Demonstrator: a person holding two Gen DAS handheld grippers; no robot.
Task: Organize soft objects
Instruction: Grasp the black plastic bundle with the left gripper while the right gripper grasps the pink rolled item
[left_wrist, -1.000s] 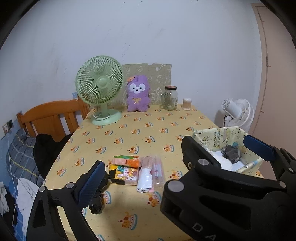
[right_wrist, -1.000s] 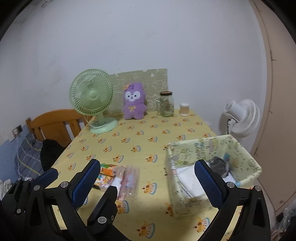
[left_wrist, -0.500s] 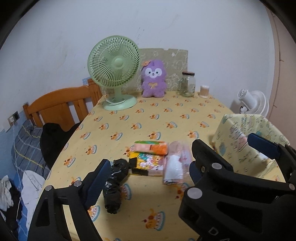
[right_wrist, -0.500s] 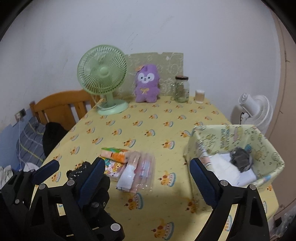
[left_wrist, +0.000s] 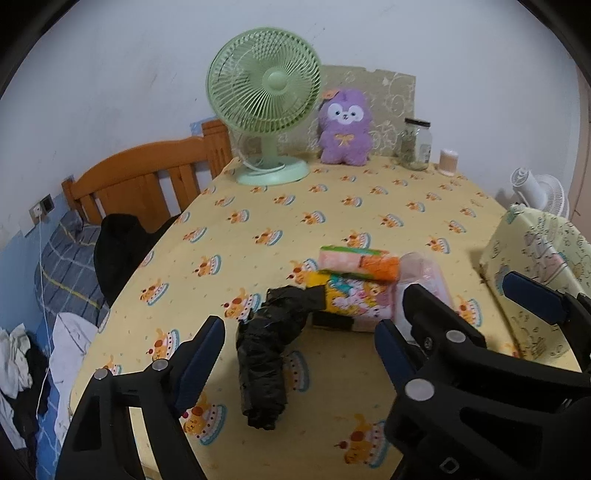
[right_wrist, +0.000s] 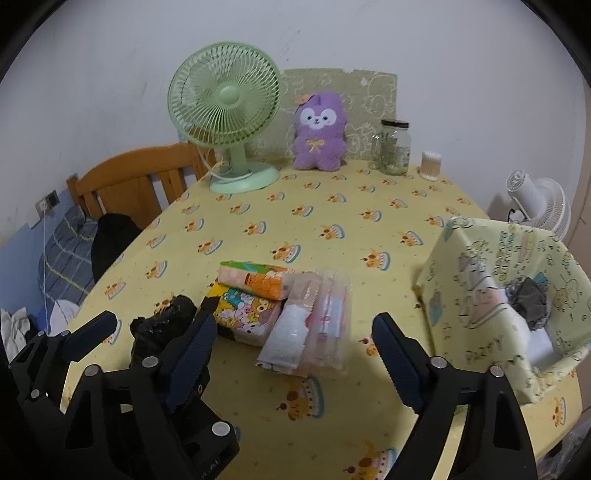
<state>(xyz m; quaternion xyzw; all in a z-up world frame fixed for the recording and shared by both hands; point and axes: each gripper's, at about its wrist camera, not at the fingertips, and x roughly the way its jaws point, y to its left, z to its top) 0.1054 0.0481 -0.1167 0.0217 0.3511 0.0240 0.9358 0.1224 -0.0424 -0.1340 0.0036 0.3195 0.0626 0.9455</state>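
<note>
While the black rolled bundle (left_wrist: 264, 354) lies on the desk (left_wrist: 258, 218) beside the packets (right_wrist: 280, 314), both the left hand-held gripper (left_wrist: 295, 354) and right hand-held gripper (right_wrist: 295, 350) have been closing, wide apart, gripping nothing.

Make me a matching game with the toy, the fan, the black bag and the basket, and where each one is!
Things:
1. plush toy
2. green fan
3. black bag
4. fabric basket

Places:
A. in front of the left gripper
B. near right edge of the table
C. far edge, beside the jar
D. far left corner

Pairs: 1-C, 2-D, 3-A, 4-B
</note>
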